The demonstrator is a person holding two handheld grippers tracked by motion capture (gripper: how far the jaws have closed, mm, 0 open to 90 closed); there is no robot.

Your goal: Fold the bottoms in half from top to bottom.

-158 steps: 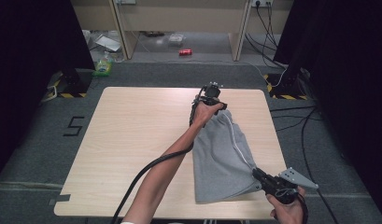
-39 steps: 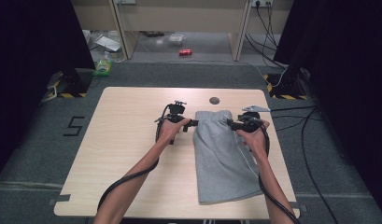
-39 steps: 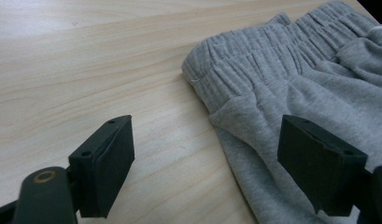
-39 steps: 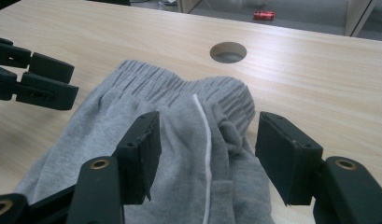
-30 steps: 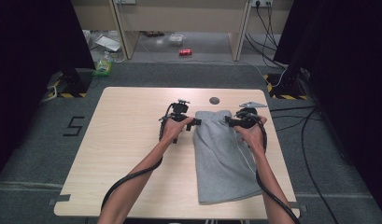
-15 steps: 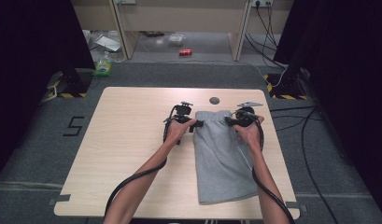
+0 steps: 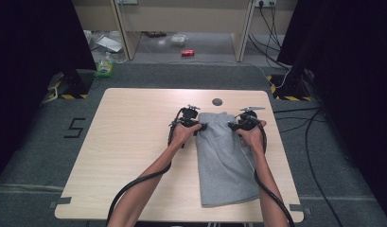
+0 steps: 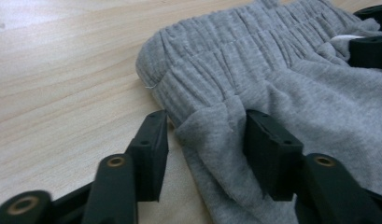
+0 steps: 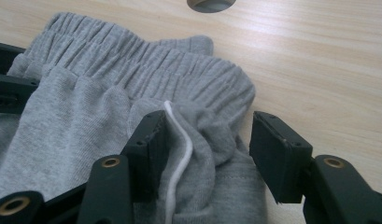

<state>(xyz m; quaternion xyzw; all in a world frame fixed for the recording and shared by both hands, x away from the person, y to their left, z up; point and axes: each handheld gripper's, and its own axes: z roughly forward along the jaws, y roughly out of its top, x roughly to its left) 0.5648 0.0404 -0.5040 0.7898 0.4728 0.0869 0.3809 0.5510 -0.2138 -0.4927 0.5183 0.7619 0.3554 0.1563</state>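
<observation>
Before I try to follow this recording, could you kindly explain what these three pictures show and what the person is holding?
A person sits at a wooden table and holds a hand-operated two-jaw tool in each hand.

The high view looks down from above: the left tool and right tool sit at either side of the waistband of grey shorts lying flat.

The other two pictures come from cameras riding on the tools, looking along their black jaws. In the left gripper view, the left tool has just been closing around a bunched fold of the shorts; a gap remains at one jaw. In the right gripper view, the right tool straddles the fabric beside a white drawstring, not yet pinching it.
</observation>
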